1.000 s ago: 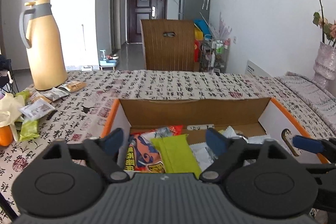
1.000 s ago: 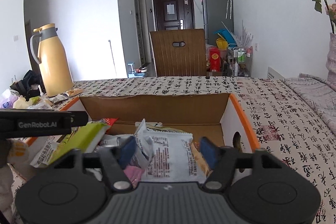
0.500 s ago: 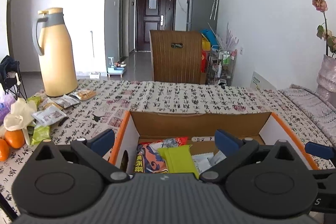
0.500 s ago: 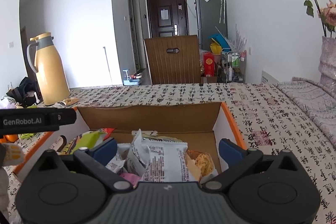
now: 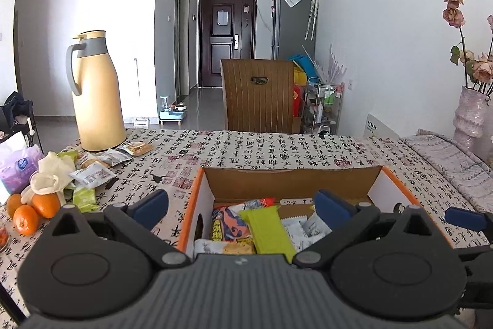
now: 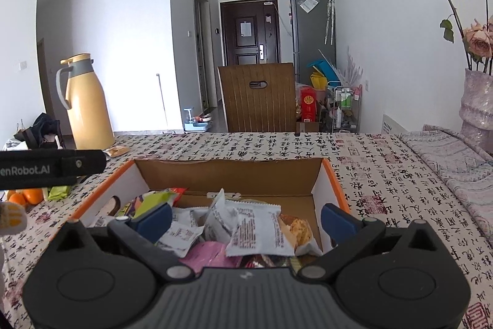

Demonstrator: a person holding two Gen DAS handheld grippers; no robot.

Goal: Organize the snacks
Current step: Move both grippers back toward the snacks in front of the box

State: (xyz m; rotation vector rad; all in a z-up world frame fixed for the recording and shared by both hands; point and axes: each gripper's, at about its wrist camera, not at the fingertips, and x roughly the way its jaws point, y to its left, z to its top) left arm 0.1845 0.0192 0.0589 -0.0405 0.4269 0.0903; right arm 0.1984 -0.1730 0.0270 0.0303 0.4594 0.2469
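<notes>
An orange-rimmed cardboard box [image 5: 308, 179] [image 6: 234, 174] sits on the patterned tablecloth and holds snack packets: a green bar [image 5: 269, 232], an orange packet [image 5: 228, 225] and white packets [image 6: 258, 232]. My left gripper [image 5: 242, 205] is open and empty above the box's near left side. My right gripper [image 6: 245, 218] is open and empty above the box's near right side. Loose snack packets [image 5: 92, 173] lie on the table to the left of the box, near the flask.
A tall yellow flask [image 5: 97, 91] stands at the far left of the table. Oranges [image 5: 34, 208], a cream glove and a purple tissue pack [image 5: 17, 168] lie at the left edge. A vase with dried roses [image 5: 471, 116] stands at the right. A wooden chair [image 5: 258, 96] is beyond the table.
Both grippers opened wider and pulled up and back from the box. The white packet and the green bar now lie loose in the box.
</notes>
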